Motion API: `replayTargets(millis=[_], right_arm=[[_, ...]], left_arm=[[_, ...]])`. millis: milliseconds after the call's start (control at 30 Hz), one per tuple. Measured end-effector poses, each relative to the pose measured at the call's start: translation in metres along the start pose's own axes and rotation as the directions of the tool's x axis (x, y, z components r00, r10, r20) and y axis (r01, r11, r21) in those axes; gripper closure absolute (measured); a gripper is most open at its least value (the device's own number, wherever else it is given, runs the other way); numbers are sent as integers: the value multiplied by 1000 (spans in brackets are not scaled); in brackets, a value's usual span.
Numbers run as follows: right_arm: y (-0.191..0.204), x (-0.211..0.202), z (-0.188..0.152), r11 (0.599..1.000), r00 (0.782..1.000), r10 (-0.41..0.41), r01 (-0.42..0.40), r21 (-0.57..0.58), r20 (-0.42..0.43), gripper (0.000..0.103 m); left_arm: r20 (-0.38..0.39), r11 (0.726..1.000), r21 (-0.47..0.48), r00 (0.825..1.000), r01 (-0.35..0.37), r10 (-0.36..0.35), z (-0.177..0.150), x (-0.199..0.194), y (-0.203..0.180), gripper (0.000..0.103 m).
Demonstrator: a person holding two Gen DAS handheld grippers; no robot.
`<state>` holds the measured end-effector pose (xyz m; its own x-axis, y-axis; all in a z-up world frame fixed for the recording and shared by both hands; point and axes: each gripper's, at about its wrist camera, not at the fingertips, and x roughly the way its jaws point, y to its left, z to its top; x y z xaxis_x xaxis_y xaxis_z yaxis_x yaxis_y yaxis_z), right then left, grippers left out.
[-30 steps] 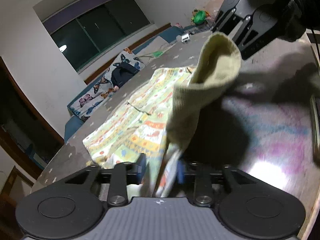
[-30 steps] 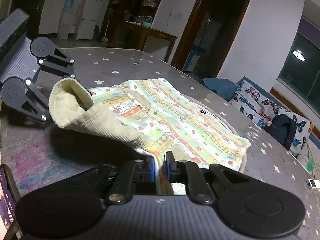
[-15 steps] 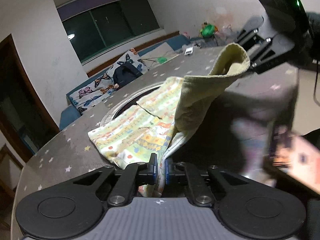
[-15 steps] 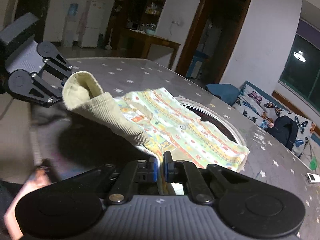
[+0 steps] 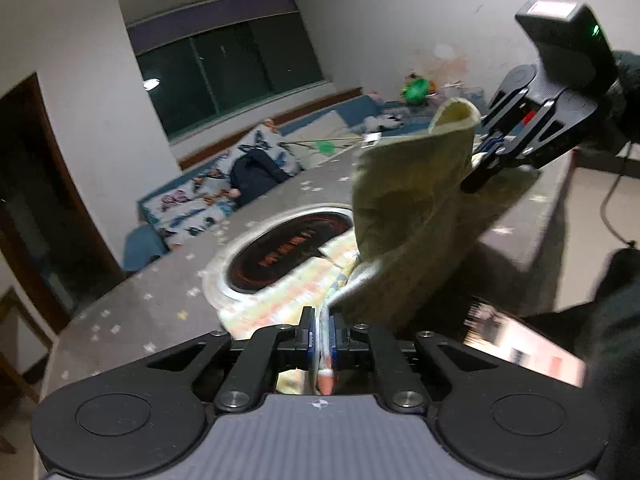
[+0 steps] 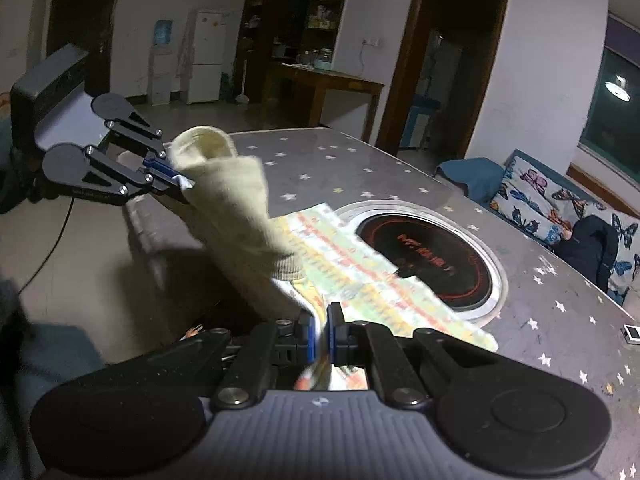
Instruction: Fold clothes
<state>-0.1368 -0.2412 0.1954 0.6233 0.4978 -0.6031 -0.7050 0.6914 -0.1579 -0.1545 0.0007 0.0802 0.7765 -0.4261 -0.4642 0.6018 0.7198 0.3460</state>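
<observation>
Both grippers (image 5: 321, 326) (image 6: 320, 330) pinch the garment (image 6: 240, 216), stretched between them.

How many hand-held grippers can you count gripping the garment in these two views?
2. The left hand-held gripper pinches one edge of the garment; the right hand-held gripper pinches the opposite edge, so it hangs between them over the table.

- The right gripper (image 6: 320, 334) is closed on an edge of the garment (image 6: 360, 276), cloth pinched between its blue pads.
- The left gripper (image 6: 176, 180) grips the garment's other end, at upper left.
- The garment's pale yellow ribbed part is lifted between them; its patterned part lies on the table (image 6: 400, 172).
- The patterned cloth overlaps the rim of a round black cooktop (image 6: 436, 256) set into the starred grey tabletop.
- A small white object (image 6: 632, 334) sits near the table's right edge.
</observation>
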Motion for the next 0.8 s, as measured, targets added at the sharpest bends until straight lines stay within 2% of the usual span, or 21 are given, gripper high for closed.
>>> replayTargets(millis=[200,400,633,700,767,800], right_arm=[[-46,39,23,998,999,-30,30,48,-15,98],[-94,92,36,991,997,-57,62,114,-49,98],[-127,153,16,972,994,-56,76,221,-98,97],[-133,163,8,966,994,-46,71,249,-104,92],[-141,164,3,956,994,-48,76,283,-102,76],[-144,162,2,953,994,-53,80,293,-98,74]], left_arm=[[-8,998,-44,998,-55,55,19,63,36,96],[-61,991,-102,995,-85,79,28,130,68,96],[-172,981,-166,983,-97,68,14,189,83,95],[-188,979,-178,980,-99,65,10,194,84,92],[-195,977,-187,979,-99,62,7,197,86,92],[-197,977,-189,978,-99,61,7,196,86,90]])
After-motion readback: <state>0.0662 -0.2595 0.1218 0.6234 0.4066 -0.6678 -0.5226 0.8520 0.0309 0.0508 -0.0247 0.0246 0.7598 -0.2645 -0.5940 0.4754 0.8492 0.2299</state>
